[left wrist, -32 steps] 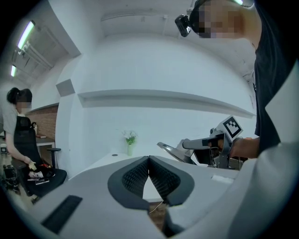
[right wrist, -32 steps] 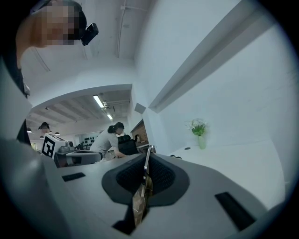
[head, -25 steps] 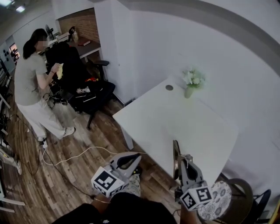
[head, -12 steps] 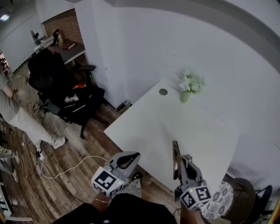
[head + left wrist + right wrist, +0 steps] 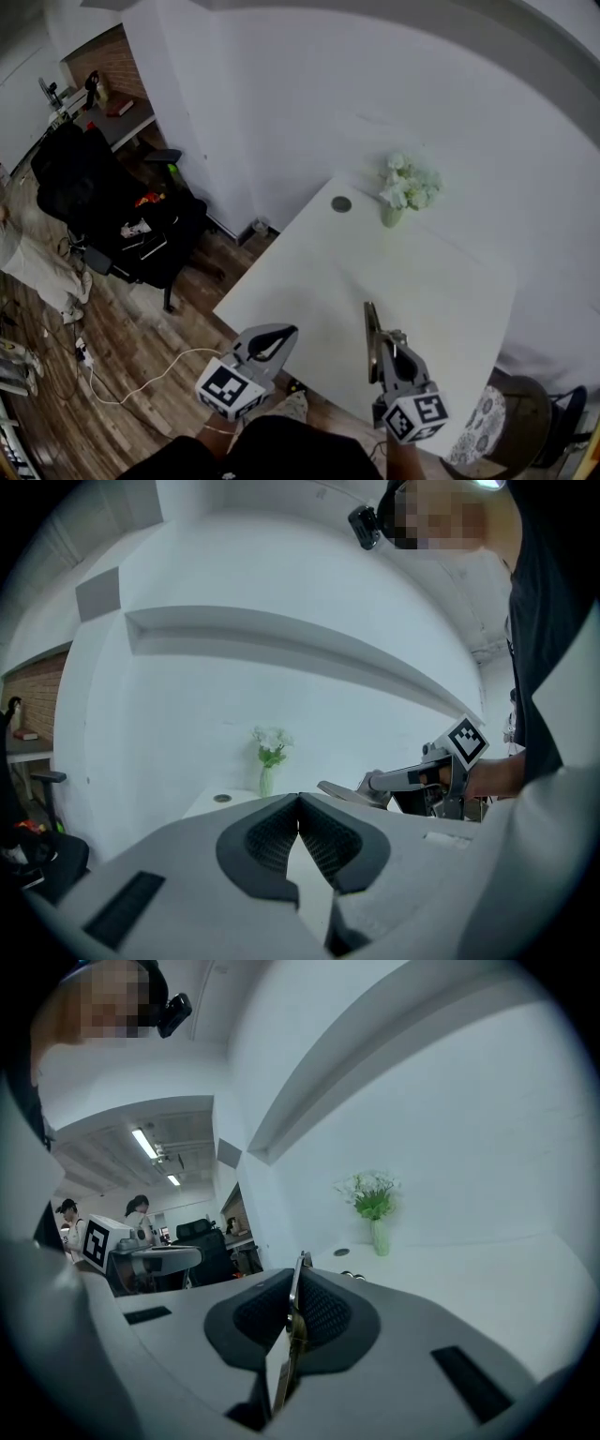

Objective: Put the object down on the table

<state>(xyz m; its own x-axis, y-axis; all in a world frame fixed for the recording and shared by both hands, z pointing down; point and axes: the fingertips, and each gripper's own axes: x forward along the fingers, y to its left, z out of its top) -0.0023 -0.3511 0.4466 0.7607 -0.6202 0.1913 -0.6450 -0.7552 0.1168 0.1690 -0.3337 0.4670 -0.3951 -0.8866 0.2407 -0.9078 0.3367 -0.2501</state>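
White is the colour of the largest thing in view, the table (image 5: 441, 281), which is set against a white wall and is bare apart from a vase of flowers (image 5: 397, 193) and a round cable port (image 5: 341, 203) at its far side. Off to the left, on the wooden floor, a black office chair (image 5: 103, 192) can be seen. The carrying step is judged to be nearly over and the setting-down not yet begun: both grippers are held above the near edge of the table, and nothing is laid on its near surface. The left gripper (image 5: 300, 803) is seen with its pads met at the tips and nothing between them. The right gripper (image 5: 379, 349) is clamped on a thin flat object (image 5: 298, 1269), which is held edge-up and projects forward past the jaws, clear of the tabletop; what it is cannot be told from its edge. For the next move, the right gripper would need to be lowered until the object is borne by the table, and only then would the jaws be released.
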